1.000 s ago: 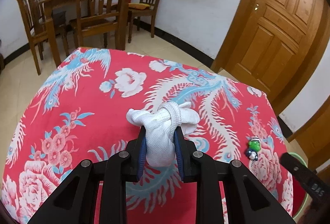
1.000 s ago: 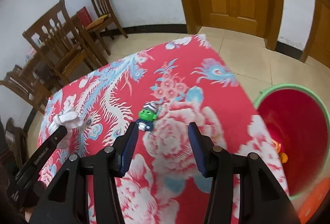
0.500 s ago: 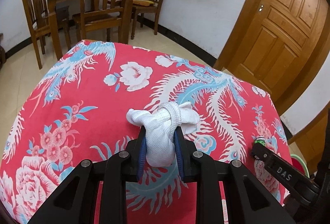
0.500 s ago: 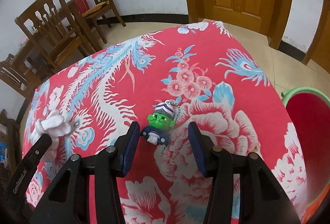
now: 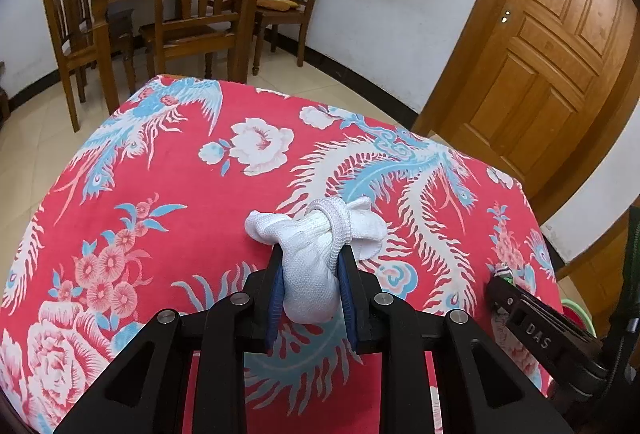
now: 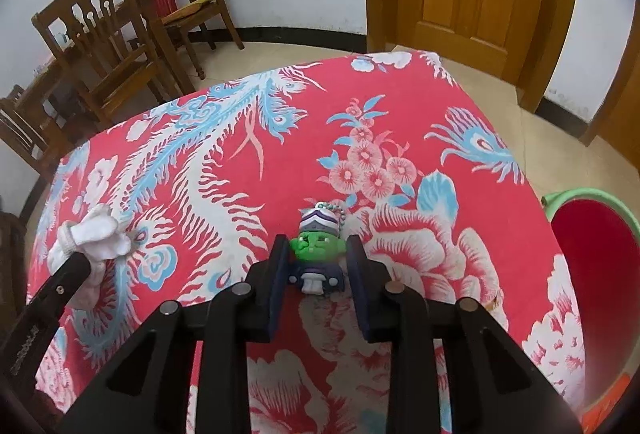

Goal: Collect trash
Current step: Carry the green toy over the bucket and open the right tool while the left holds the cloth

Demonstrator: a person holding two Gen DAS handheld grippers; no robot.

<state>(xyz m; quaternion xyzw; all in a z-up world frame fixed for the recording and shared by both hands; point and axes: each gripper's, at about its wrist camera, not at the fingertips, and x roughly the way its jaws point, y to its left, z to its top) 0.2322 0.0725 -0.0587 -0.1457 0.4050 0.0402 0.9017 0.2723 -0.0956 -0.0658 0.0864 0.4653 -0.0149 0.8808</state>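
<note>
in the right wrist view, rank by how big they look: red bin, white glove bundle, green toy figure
1. red bin, though cut off by the frame edge
2. white glove bundle and green toy figure: too alike to rank, and the toy sits nearer the camera

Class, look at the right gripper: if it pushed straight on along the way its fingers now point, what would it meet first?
The green-faced toy figure, which already lies between the closing jaws of the right gripper. Straight past it lies the red floral tablecloth; depth is hard to judge in this fisheye view.
</note>
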